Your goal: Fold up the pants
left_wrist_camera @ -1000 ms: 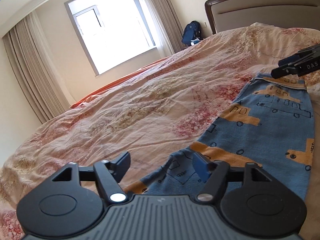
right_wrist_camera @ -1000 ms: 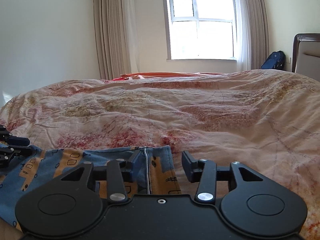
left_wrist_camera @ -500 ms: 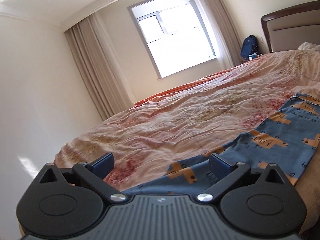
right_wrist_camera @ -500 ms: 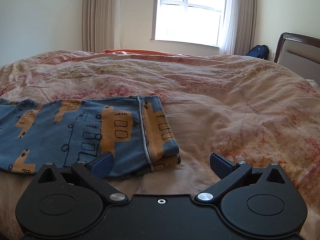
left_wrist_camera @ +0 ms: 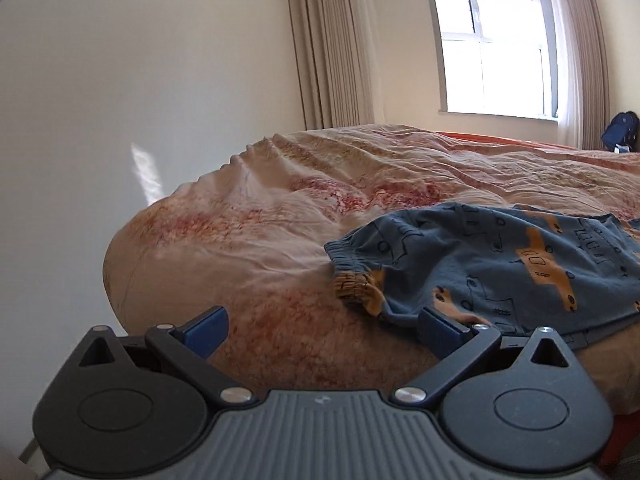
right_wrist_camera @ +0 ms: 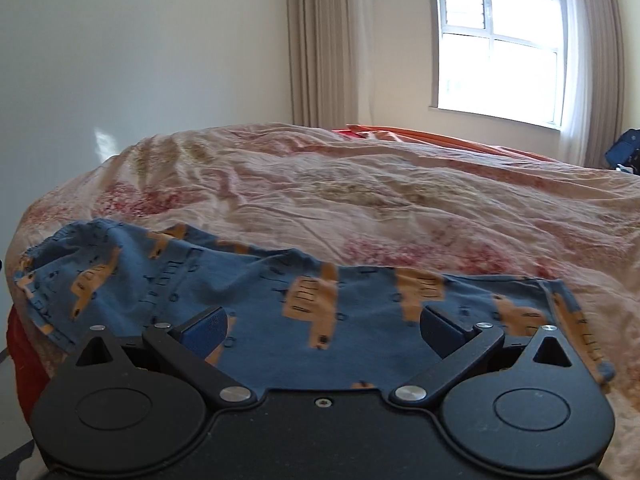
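Left wrist shows the pants (left_wrist_camera: 500, 264) cuffs; right wrist their length; both tongs (left_wrist_camera: 324, 330) (right_wrist_camera: 324, 330) released.

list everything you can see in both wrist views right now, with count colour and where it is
pants: one pair, blue with orange vehicle print, lying along the near edge of the bed, gathered cuffs at the end facing the left wrist camera
quilt: one, pinkish beige with red floral patches, wrinkled, covering the bed
orange sheet: one, showing along the far side of the bed
window: one, white frame, far wall
curtains: beige, hanging either side of the window
backpack: one, blue, by the right curtain
left gripper: black with blue pads, open, holding nothing
right gripper: black with blue pads, open above the pants, holding nothing
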{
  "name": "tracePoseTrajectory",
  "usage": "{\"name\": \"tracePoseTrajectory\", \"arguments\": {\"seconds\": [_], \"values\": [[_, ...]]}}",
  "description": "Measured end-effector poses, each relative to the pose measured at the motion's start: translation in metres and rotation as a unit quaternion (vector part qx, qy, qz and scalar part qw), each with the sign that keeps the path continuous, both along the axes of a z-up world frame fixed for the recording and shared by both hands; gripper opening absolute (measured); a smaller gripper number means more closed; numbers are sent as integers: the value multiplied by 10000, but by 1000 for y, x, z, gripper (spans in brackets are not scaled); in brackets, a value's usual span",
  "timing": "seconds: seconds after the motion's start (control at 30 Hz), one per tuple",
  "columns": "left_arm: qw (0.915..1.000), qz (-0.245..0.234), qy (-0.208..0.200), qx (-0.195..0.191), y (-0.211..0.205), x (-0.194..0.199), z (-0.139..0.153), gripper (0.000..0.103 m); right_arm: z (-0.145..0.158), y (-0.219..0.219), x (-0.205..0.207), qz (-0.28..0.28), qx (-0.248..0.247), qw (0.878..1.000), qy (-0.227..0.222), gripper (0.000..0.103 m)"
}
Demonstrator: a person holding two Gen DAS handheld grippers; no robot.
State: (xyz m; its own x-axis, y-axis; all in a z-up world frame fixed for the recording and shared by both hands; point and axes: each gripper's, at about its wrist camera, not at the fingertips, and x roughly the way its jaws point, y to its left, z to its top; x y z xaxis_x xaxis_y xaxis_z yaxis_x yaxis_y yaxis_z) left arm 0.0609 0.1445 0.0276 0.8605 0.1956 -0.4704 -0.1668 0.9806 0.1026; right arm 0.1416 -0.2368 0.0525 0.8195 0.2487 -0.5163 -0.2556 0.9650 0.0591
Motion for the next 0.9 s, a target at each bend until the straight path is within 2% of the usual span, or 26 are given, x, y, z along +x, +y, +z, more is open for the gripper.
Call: {"name": "tracePoseTrajectory", "arguments": {"seconds": [0.1,0.2,0.27,0.37,0.5,0.53,0.6,0.63,0.67,0.73,0.77,0.9], "values": [[9978,138,-175,-628,10,3,-19,103,-5,39,4,215,376,9987,-270,102],[9889,-42,-310,-1454,15,16,-30,102,-19,73,7,298,795,9951,-506,102],[9827,-160,-317,-1816,16,29,-34,102,-30,91,11,285,937,9941,-476,102],[9769,-169,-345,-2102,18,48,-38,102,-48,109,20,318,1040,9936,-300,103],[9754,-328,-365,-2148,15,60,-36,100,-59,117,21,376,779,9954,-409,103],[9748,-342,-338,-2180,14,64,-36,97,-62,117,21,411,724,9955,-449,103],[9758,-144,-245,-2168,14,67,-38,71,-65,116,19,451,705,9952,-509,103],[9764,14,-219,-2148,15,67,-38,64,-66,116,18,463,691,9951,-540,103],[9754,143,-207,-2189,18,66,-38,52,-67,116,17,472,657,9951,-560,103],[9722,188,-263,-2318,22,62,-37,39,-68,117,15,482,619,9951,-604,103],[9736,187,-288,-2257,20,61,-34,25,-69,117,14,487,623,9949,-629,103],[9855,212,-525,-1598,1,47,-15,23,-70,114,9,514,665,9940,-694,103]]}}
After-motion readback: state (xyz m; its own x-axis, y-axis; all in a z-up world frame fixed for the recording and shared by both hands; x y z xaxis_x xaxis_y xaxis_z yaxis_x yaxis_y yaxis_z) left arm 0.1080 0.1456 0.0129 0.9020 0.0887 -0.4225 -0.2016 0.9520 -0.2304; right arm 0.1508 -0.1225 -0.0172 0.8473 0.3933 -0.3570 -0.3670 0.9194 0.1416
